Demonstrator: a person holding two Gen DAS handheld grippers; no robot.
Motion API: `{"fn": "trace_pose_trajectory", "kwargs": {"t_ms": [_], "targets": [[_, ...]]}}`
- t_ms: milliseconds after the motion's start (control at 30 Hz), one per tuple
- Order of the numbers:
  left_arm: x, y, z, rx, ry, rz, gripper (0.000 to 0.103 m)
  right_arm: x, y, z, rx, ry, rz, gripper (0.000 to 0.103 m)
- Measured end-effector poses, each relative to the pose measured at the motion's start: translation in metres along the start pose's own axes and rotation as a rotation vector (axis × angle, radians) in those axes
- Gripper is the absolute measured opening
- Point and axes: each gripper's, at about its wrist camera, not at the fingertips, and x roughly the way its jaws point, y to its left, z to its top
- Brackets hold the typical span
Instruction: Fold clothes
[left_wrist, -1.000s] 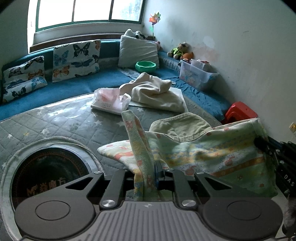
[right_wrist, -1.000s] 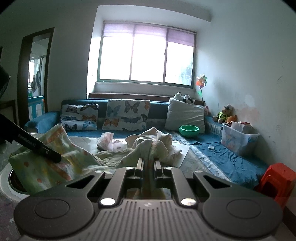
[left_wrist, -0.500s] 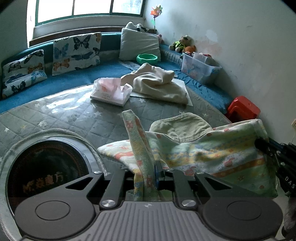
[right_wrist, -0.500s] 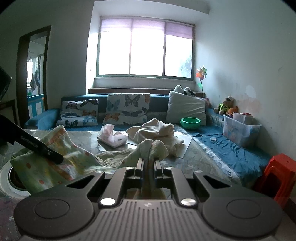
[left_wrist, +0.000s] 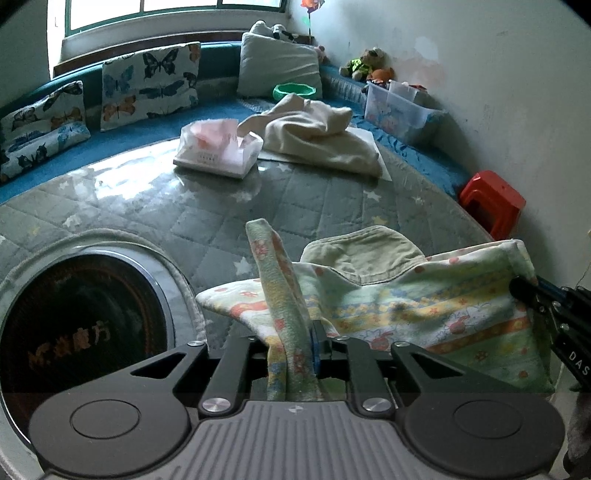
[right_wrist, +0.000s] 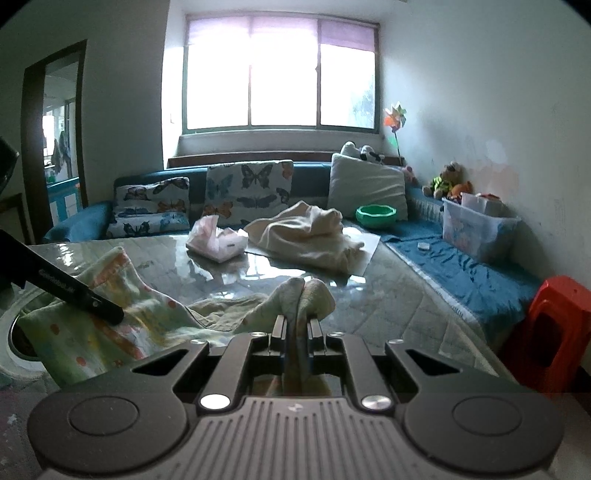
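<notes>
Over the quilted table (left_wrist: 332, 192), in the left wrist view, the left gripper (left_wrist: 300, 343) has its fingers pinched tight on a bunched edge of the printed cloth (left_wrist: 436, 314), which rises in a ridge above the jaws. The cloth stretches across to the right, where the right gripper (left_wrist: 524, 291) bites its far corner, and the span hangs between the two. A round dark hob (left_wrist: 81, 325) sits at the left; a tissue pack (left_wrist: 218, 147) and a cream towel (left_wrist: 314, 133) lie farther back.

From the right wrist view, the right gripper (right_wrist: 295, 325) is clamped on a fold of the cloth (right_wrist: 110, 325), fingers narrow with fabric bulging above them. The left gripper (right_wrist: 107, 312) grips the other corner at the left. A red stool (right_wrist: 554, 325) stands at the right.
</notes>
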Motion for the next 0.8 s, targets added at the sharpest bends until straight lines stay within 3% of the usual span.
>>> {"fn": "trace_pose_trajectory", "kwargs": {"t_ms": [367, 500, 600, 800], "targets": [[0.017, 0.006, -0.006, -0.001, 0.034, 0.026, 0.023, 0.019, -0.01, -0.018, 0.043, 0.069, -0.032, 0.01], [0.02, 0.009, -0.011, -0.004, 0.045, 0.037, 0.03, 0.026, -0.014, -0.021, 0.055, 0.09, -0.045, 0.011], [0.023, 0.012, -0.013, 0.0, 0.05, 0.058, 0.044, 0.032, -0.017, -0.024, 0.064, 0.106, -0.054, 0.015], [0.03, 0.024, -0.018, -0.01, 0.063, 0.108, 0.053, 0.033, -0.021, -0.034, 0.081, 0.129, -0.083, 0.02]]}}
